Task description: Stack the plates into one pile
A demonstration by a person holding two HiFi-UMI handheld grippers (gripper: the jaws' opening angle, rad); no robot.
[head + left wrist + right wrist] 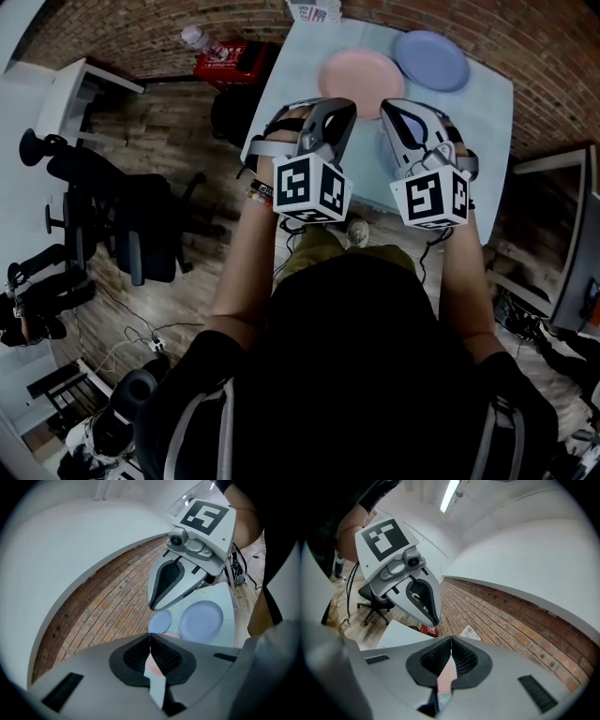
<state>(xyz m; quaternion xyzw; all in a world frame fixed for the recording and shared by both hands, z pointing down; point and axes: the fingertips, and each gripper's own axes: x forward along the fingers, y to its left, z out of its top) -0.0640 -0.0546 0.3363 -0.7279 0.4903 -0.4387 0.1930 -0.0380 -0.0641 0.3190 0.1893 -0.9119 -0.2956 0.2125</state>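
Observation:
A pink plate (361, 80) and a lavender plate (431, 58) lie side by side at the far end of the pale blue table (487, 122). In the left gripper view a larger pale blue plate (201, 620) lies nearer, with the lavender plate (161, 620) beyond it and a sliver of the pink plate (172, 635) between. My left gripper (342, 108) and right gripper (394, 108) hover close together over the table's near half, short of the pink plate. Both are shut with nothing in them, as their own views confirm for the left gripper (150, 637) and the right gripper (451, 641).
A printed carton (314, 11) stands at the table's far edge against the brick wall. On the floor to the left are a red crate (225, 61) with a bottle (199, 39), a black office chair (122, 225) and a white desk (75, 94).

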